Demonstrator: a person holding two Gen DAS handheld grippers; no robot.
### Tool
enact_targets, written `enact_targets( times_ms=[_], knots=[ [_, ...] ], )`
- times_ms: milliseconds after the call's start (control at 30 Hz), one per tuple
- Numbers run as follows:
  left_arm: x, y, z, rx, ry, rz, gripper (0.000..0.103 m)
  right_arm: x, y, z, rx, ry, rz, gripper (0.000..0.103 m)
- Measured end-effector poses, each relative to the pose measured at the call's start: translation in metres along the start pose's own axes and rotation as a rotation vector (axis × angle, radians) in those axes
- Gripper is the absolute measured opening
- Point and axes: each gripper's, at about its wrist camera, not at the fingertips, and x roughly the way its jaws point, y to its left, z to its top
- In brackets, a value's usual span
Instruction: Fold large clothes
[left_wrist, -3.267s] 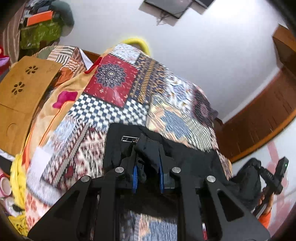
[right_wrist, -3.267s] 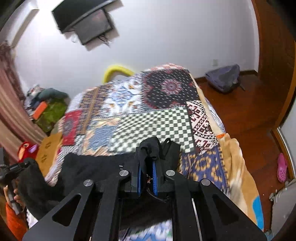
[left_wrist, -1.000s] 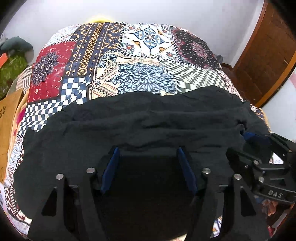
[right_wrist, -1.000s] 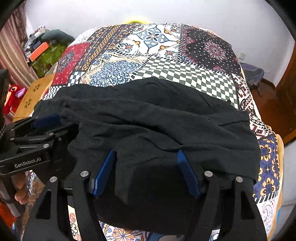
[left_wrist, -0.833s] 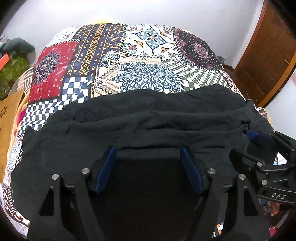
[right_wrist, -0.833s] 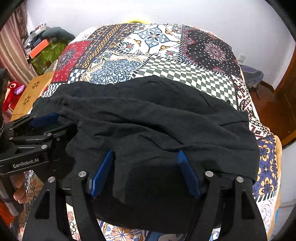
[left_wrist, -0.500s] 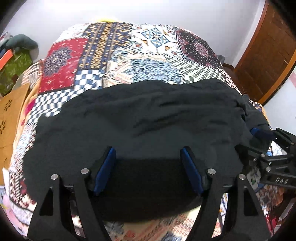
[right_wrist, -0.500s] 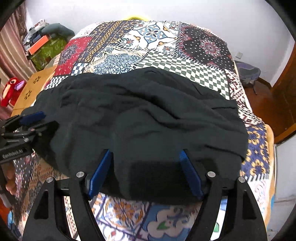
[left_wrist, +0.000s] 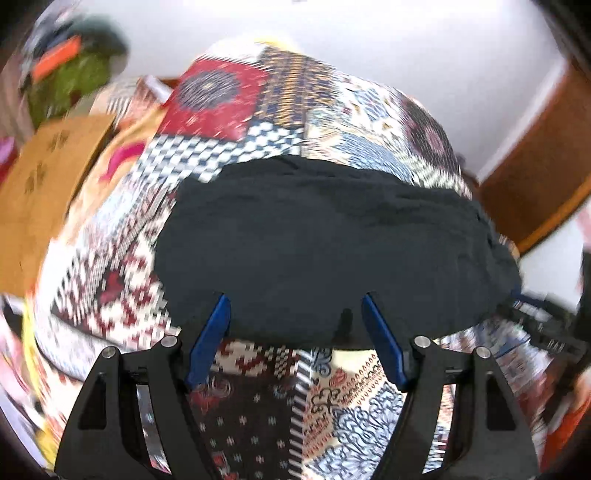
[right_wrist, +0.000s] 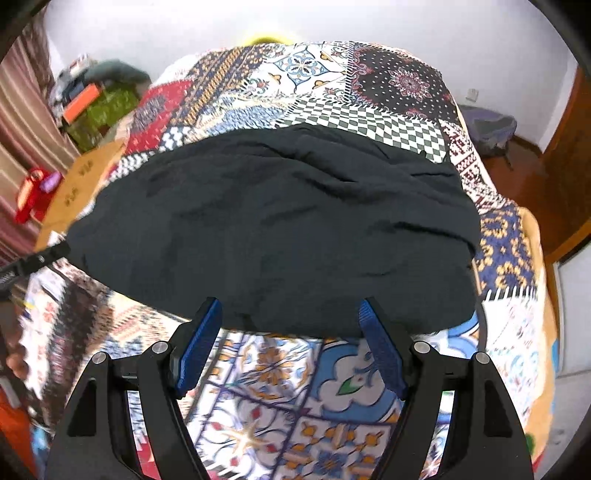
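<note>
A black garment (left_wrist: 325, 251) lies folded across the patchwork bedspread (left_wrist: 229, 96); it also shows in the right wrist view (right_wrist: 280, 229). My left gripper (left_wrist: 295, 314) is open and empty, its blue pads just at the garment's near edge. My right gripper (right_wrist: 290, 314) is open and empty at the same near edge, further right. Part of the right gripper (left_wrist: 546, 321) shows blurred at the right edge of the left wrist view. The left gripper's tip (right_wrist: 33, 258) shows at the left edge of the right wrist view.
A brown cardboard board (left_wrist: 40, 177) leans at the bed's left side, with green and orange clutter (right_wrist: 99, 103) behind it. A wooden door (left_wrist: 535, 177) stands at the right. A grey bag (right_wrist: 487, 125) lies on the floor. The bedspread (right_wrist: 295, 387) lies under both grippers.
Both grippers, shut on the garment 3.3 s ago, have let it go and drawn back toward the bed's near edge. The garment now lies flat, and bedspread shows between the fingers.
</note>
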Motion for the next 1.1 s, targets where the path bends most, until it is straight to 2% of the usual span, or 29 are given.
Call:
enact_targets(
  times_ms=[167, 267, 400, 467, 533, 667, 767, 833, 1033, 1100],
  knots=[
    [0.0, 0.039, -0.014, -0.215, 0.004, -0.095, 0.073, -0.01, 0.004, 0.002, -0.003, -0.03, 0.013, 0.073],
    [0.016, 0.05, -0.023, -0.335, 0.053, -0.222, 0.073, -0.011, 0.004, 0.004, 0.0, -0.046, 0.021, 0.073],
    [0.043, 0.054, -0.027, -0.437, 0.093, -0.326, 0.073, -0.006, 0.004, 0.004, 0.013, -0.033, 0.042, 0.073],
    [0.056, 0.058, -0.028, -0.488, 0.081, -0.395, 0.073, -0.002, 0.005, 0.003, 0.01, -0.027, 0.036, 0.073],
    [0.065, 0.064, -0.027, -0.536, 0.07, -0.434, 0.073, 0.001, 0.008, 0.003, -0.007, -0.02, 0.022, 0.073],
    [0.077, 0.072, -0.02, -0.6, 0.027, -0.477, 0.073, 0.007, 0.012, 0.005, -0.032, -0.011, -0.003, 0.073],
    [0.084, 0.072, -0.013, -0.633, -0.019, -0.467, 0.073, 0.013, 0.015, 0.006, -0.029, 0.002, -0.007, 0.073],
    [0.087, 0.066, -0.006, -0.629, -0.041, -0.416, 0.073, 0.015, 0.017, 0.006, -0.025, 0.001, -0.007, 0.073],
    [0.083, 0.041, 0.012, -0.492, -0.067, -0.176, 0.053, 0.008, 0.027, 0.008, -0.035, -0.006, 0.004, 0.073],
    [0.076, 0.03, 0.015, -0.446, -0.099, -0.11, 0.049, 0.003, 0.031, 0.01, -0.037, -0.02, -0.004, 0.073]
  ],
)
